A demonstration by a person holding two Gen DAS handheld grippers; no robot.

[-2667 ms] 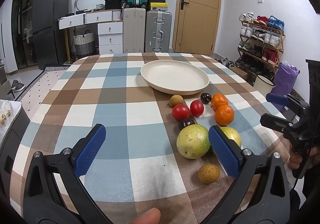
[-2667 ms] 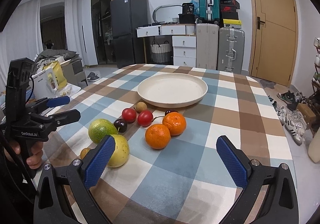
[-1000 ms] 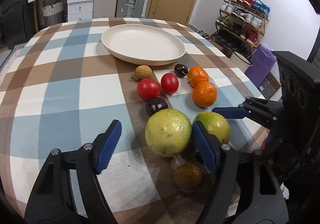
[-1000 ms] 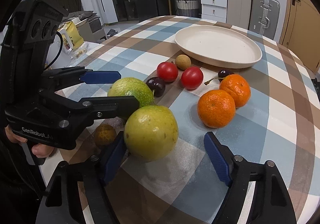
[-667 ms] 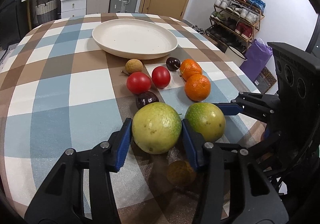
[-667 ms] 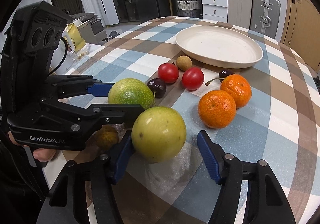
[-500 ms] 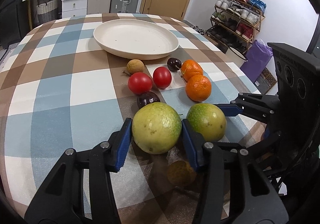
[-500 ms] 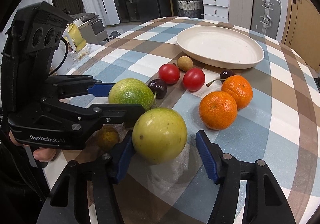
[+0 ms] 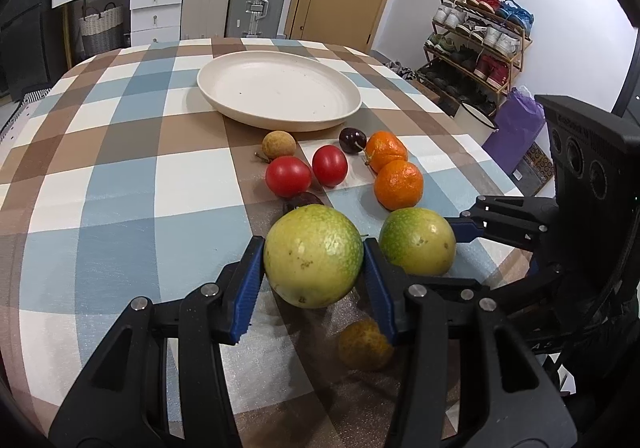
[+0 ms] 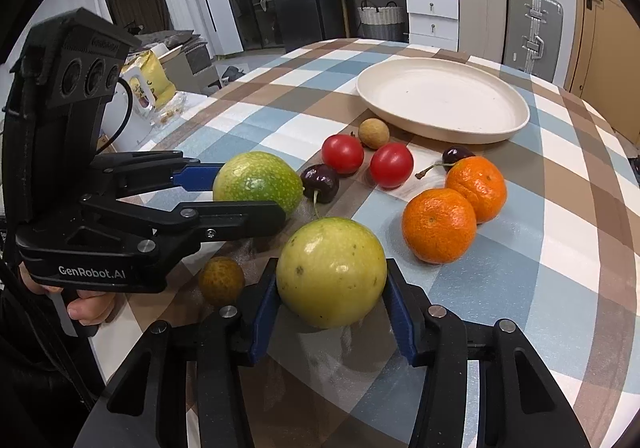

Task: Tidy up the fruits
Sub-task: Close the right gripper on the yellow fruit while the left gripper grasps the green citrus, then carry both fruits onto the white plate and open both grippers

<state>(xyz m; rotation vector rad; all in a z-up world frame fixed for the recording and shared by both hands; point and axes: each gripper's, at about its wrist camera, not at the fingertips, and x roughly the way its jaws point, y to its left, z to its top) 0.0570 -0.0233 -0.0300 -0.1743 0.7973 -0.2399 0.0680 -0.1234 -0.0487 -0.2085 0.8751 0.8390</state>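
Left gripper: my jaws are clamped on the greener round fruit, near the table's front edge.
Right gripper: my jaws have just closed onto the yellower fruit alongside.
Other fruit: tomatoes, oranges, cherries between us and the cream plate.

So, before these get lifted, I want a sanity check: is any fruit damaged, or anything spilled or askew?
Nothing stands out. The plate sits flat, no fruit on it, and the left gripper and right gripper each clamp an intact green-yellow fruit.
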